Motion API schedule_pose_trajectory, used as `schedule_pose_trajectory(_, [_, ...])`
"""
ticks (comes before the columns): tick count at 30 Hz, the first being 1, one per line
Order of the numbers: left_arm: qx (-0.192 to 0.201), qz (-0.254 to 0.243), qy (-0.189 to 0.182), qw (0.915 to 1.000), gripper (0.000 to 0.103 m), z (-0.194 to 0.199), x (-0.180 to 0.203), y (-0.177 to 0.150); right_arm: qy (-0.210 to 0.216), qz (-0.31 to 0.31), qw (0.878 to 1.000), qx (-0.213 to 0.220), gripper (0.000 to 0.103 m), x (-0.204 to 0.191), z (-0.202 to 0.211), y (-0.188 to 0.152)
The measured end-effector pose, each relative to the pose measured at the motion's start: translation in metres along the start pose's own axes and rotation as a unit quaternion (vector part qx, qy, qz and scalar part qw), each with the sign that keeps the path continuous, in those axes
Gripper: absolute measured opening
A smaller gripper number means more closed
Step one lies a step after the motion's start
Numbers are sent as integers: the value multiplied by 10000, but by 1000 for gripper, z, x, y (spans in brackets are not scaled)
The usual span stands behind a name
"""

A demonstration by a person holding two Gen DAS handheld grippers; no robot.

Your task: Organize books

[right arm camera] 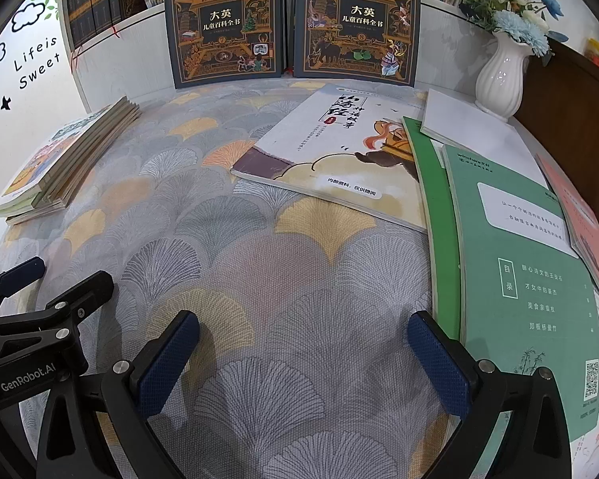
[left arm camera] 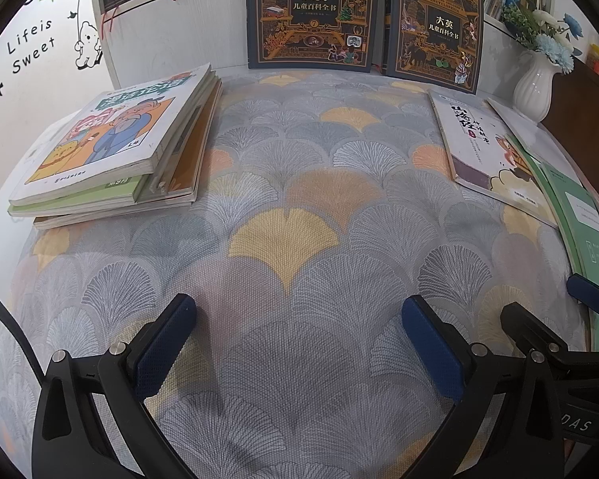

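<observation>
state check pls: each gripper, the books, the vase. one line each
left gripper: open, empty, over the tablecloth
right gripper: open, empty
stacked books: flat pile at left, edges uneven
two encyclopedia volumes: upright, leaning on the shelf, covers out
illustrated white book: flat, closed, face up
green books: flat, overlapping, fanned at right
vase: upright, holding flowers
</observation>
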State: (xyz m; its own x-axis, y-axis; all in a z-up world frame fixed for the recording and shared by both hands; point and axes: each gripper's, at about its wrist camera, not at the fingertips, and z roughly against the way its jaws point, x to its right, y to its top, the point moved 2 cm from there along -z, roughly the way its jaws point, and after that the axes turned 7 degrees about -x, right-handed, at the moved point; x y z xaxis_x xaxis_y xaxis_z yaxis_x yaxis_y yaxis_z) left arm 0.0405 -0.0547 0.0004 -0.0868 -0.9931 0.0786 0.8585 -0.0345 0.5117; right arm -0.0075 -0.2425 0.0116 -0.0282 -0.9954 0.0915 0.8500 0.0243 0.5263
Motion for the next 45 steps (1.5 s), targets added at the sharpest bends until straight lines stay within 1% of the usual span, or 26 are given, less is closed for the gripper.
schedule_pose_trajectory(45, [-20, 106, 6, 9999, 103, -2, -2, 0, 4, 32, 10000, -8, 103, 2, -3, 4])
